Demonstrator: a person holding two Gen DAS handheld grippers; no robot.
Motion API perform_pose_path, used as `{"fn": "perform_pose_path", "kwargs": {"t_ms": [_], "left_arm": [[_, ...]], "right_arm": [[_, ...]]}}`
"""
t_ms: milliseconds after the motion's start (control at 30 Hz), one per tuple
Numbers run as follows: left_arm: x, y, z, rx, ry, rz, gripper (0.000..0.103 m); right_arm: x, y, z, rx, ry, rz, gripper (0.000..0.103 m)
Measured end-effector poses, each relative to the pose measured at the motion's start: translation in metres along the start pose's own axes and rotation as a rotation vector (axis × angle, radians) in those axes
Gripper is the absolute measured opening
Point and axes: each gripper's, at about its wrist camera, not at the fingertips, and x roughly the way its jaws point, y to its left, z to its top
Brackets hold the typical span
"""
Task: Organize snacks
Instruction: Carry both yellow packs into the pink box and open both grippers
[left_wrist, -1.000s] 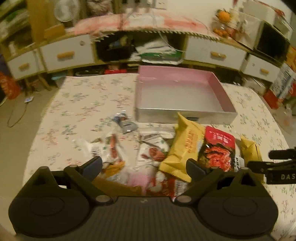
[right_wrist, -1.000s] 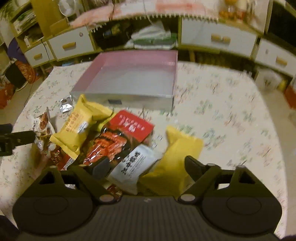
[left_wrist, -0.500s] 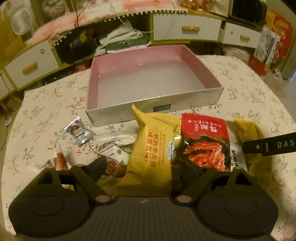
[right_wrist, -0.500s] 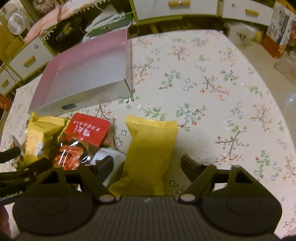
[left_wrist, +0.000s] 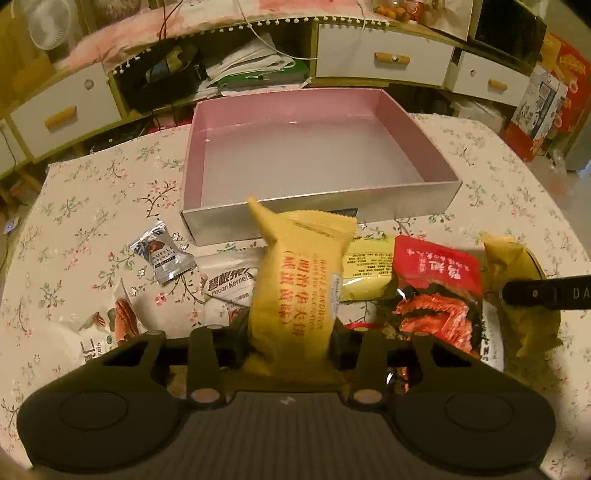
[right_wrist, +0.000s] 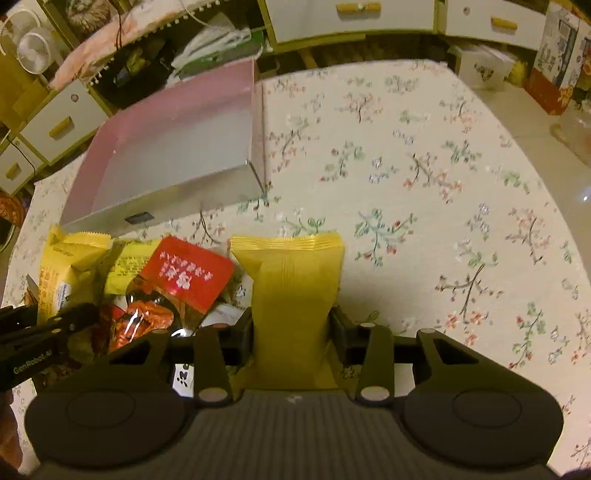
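Note:
A pile of snack packets lies on the flowered tablecloth in front of an empty pink box (left_wrist: 314, 155) (right_wrist: 166, 147). My left gripper (left_wrist: 290, 332) is closing, and its pads press the sides of a yellow sandwich-biscuit packet (left_wrist: 299, 273) with red lettering. The jaws of my right gripper (right_wrist: 291, 325) are closing too, squeezing a plain yellow packet (right_wrist: 291, 273) at the right end of the pile. Between the two lies a red packet (left_wrist: 439, 288) (right_wrist: 184, 277). Part of the other gripper shows at each view's edge.
Left of the pile lie a silver chocolate candy (left_wrist: 162, 254), a white pecan kernel packet (left_wrist: 225, 288) and another nut packet (left_wrist: 110, 325). Low cabinets with white drawers (left_wrist: 384, 59) stand behind the table. The tablecloth (right_wrist: 424, 184) right of the box is bare.
Both grippers have come down onto the pile and their jaws have narrowed from wide apart to touching a yellow packet each. Both views have also rolled.

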Motion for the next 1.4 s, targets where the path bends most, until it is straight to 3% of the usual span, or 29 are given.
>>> {"fn": "perform_pose_path", "kwargs": {"t_ms": [333, 567, 900, 1133, 1400], "left_arm": [[-0.033, 0.02, 0.022, -0.099, -0.069, -0.094, 0.044], [-0.031, 0.04, 0.066, -0.168, -0.162, -0.077, 0.044], [0.027, 0.044, 0.103, -0.192, -0.141, -0.093, 0.044], [0.058, 0.053, 0.101, -0.216, -0.092, -0.079, 0.044], [0.064, 0.052, 0.093, -0.204, -0.074, -0.061, 0.045]], "right_arm": [[-0.01, 0.009, 0.017, -0.078, -0.093, -0.031, 0.037], [-0.01, 0.035, 0.058, -0.158, -0.173, 0.032, 0.037], [0.034, 0.07, 0.108, -0.213, -0.168, 0.078, 0.037], [0.055, 0.079, 0.114, -0.221, -0.182, 0.086, 0.037], [0.073, 0.076, 0.111, -0.212, -0.15, 0.048, 0.037]]}}
